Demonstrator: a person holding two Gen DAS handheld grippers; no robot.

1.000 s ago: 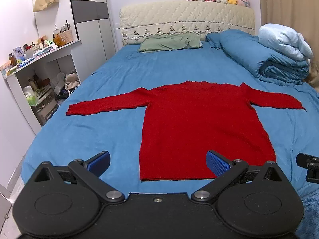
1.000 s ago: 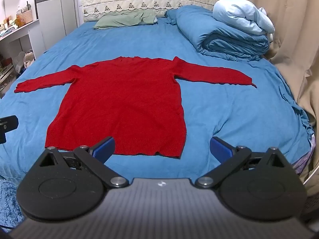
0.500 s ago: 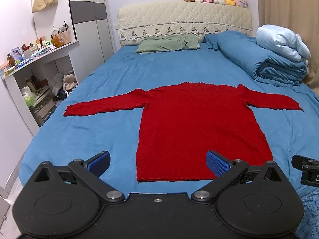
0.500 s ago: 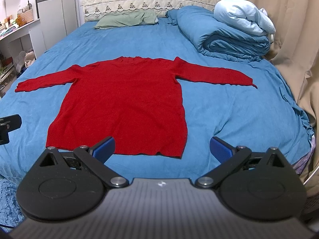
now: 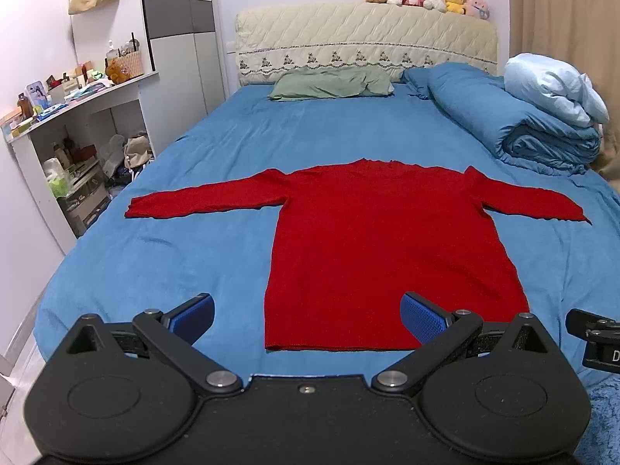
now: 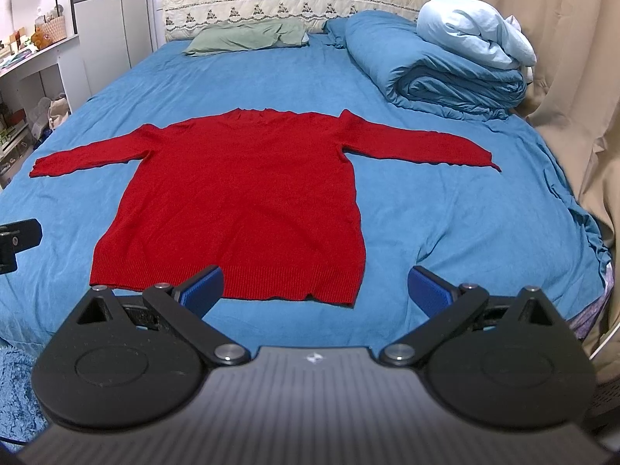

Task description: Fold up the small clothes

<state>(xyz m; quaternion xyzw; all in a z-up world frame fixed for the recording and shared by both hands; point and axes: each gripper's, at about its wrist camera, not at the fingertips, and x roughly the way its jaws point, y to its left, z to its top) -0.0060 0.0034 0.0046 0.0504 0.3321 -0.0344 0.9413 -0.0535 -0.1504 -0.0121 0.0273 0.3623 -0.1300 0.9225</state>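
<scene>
Hovering wide apart near the red sweater's [image 5: 387,248] bottom edge, each hand-held gripper [image 5: 308,312] [image 6: 314,285] might grab blue bed sheet [image 5: 240,147] too.

The sweater [image 5: 387,248] is plain red on a blue bedsheet [image 5: 162,271]. The pillow [image 5: 329,84] is green; the headboard [image 5: 364,38] is quilted cream. The fingertips [image 6: 203,286] carry blue pads.
</scene>
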